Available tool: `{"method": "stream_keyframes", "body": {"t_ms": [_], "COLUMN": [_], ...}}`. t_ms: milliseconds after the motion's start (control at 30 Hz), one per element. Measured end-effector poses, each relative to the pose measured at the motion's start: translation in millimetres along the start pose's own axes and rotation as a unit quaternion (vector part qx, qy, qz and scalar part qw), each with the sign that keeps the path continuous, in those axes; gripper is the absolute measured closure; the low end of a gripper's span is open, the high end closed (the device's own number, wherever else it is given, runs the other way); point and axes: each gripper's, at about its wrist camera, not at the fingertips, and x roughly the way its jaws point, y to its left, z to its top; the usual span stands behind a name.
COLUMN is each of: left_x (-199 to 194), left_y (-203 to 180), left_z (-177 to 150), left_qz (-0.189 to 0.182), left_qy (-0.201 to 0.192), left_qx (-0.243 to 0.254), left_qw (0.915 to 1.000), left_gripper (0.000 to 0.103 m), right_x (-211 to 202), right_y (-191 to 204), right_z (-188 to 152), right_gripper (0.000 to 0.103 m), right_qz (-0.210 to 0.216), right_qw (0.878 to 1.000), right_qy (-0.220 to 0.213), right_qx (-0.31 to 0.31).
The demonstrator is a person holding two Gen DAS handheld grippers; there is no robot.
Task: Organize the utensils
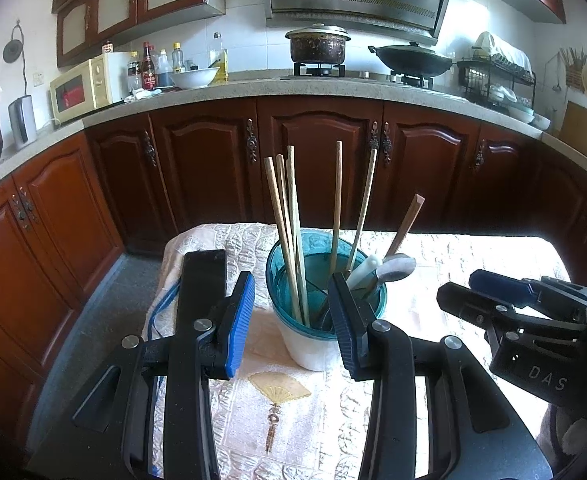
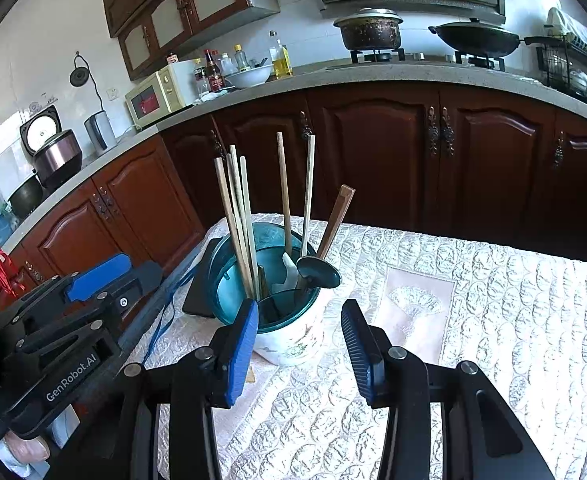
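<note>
A utensil holder (image 1: 313,344) with a teal rim and white base stands on the cloth-covered table (image 1: 285,412). It holds several wooden chopsticks (image 1: 289,232), a white spoon (image 1: 363,272), a metal spoon (image 1: 395,270) and a brown-handled utensil (image 1: 407,220). My left gripper (image 1: 291,292) is open and empty, its fingers on either side of the holder's near rim. My right gripper (image 2: 299,320) is open and empty, just in front of the holder (image 2: 289,340). Each gripper shows in the other's view, the right (image 1: 525,312) and the left (image 2: 93,292).
A black flat device (image 1: 201,280) with a blue cable (image 1: 161,308) lies on the table left of the holder. Dark wooden cabinets (image 1: 317,160) and a counter with a pot (image 1: 317,44), wok, microwave (image 1: 81,88) and bottles stand behind the table.
</note>
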Motion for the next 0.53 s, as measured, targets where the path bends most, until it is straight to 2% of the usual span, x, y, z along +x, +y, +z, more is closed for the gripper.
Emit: {"method": "stream_keyframes", "body": {"t_ms": [533], "left_x": [4.7], "left_y": [-1.5], "left_z": [-3.5], "left_qz": [-0.003], "left_qy": [0.001], "left_qx": [0.001], "left_qw": [1.0], "left_gripper": [0.066], "right_x": [-1.9], "right_y": [-7.6], "right_z": [-3.4], "right_gripper": [0.062], "right_qz": [-0.004], "right_qw": [1.0], "right_qy": [0.002], "right_qx": [0.005]}}
